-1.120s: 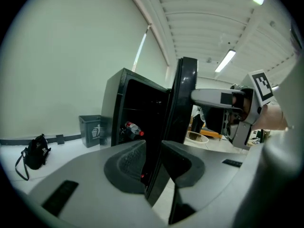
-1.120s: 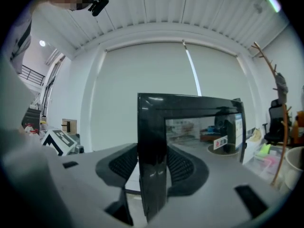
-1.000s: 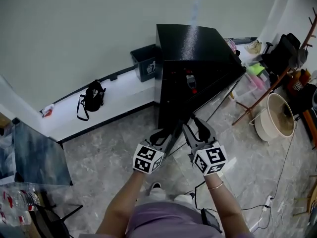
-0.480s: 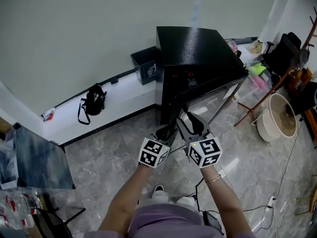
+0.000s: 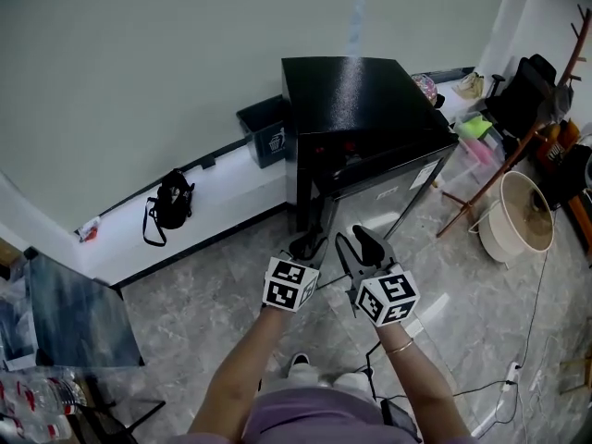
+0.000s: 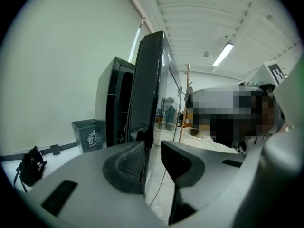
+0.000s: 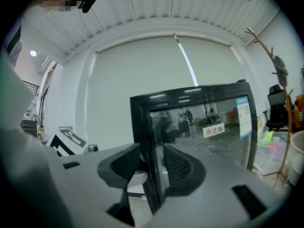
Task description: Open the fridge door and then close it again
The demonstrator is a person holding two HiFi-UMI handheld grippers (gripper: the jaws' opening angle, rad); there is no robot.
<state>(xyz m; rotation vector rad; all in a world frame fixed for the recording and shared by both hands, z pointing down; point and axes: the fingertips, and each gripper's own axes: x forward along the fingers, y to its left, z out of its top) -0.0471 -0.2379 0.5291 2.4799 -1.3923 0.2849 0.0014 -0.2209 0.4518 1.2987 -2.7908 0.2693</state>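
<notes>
A black mini fridge (image 5: 356,95) stands against the wall, and its glass door (image 5: 393,185) is ajar by a narrow gap. Both grippers sit at the door's free edge near the floor. My left gripper (image 5: 308,244) straddles that edge; in the left gripper view the black door edge (image 6: 148,94) runs between the pads of the left gripper (image 6: 152,163). My right gripper (image 5: 359,241) is beside it, and its jaws have just been closing. In the right gripper view the door frame (image 7: 151,141) stands between the pads of the right gripper (image 7: 152,167), which meet it on both sides.
A dark waste bin (image 5: 265,129) stands left of the fridge, and a black bag (image 5: 169,202) lies by the wall. At the right are a white basin (image 5: 523,213) and a wooden rack (image 5: 499,169). A table edge (image 5: 74,317) is at the left.
The door has swung toward the fridge body, so the gap is narrower and less of the inside shows. Both grippers moved with its edge toward the fridge.
</notes>
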